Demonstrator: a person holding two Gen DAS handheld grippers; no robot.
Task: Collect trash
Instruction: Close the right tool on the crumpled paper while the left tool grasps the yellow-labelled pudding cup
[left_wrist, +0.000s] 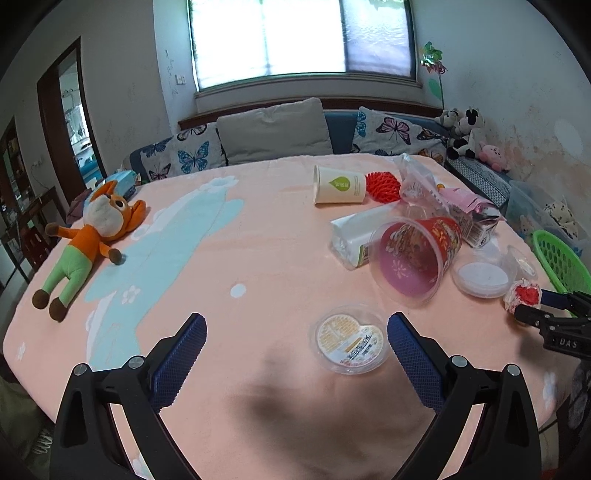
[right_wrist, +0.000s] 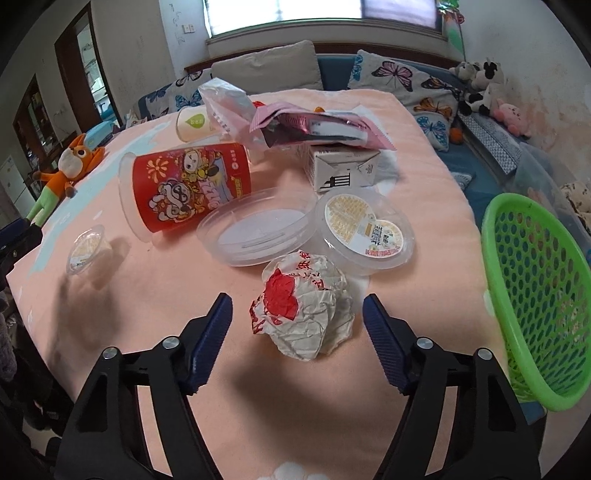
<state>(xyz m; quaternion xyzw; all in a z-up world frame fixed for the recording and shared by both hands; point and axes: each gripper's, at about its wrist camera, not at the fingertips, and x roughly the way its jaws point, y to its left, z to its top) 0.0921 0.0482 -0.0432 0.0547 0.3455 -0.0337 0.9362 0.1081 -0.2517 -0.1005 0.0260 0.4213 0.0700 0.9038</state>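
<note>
Right gripper (right_wrist: 297, 314) hangs over the pink blanket (right_wrist: 424, 192), jaws partly spread either side of a crumpled paper wrapper (right_wrist: 306, 314); pads not touching it, a gap shows on both sides. The wrapper is a rough ball with no clear long axis, its red print facing the left finger. It lies at the near edge of the trash pile, just in front of a clear lid (right_wrist: 255, 230) and a sealed round tub (right_wrist: 364, 230). Green basket (right_wrist: 535, 295) sits tipped at the right, well apart from the wrapper.

Red printed cup (right_wrist: 188, 184) lies on its side, long axis running left-right in the right wrist view, open mouth toward the left. Behind it a white carton (right_wrist: 345, 168) and a pink foil packet (right_wrist: 317, 127).

Left gripper (left_wrist: 295, 332) is wide open and empty; a small sealed tub (left_wrist: 349, 338) lies flat, label up, just inside its right finger. Orange plush toy (left_wrist: 88, 240) lies far left.
</note>
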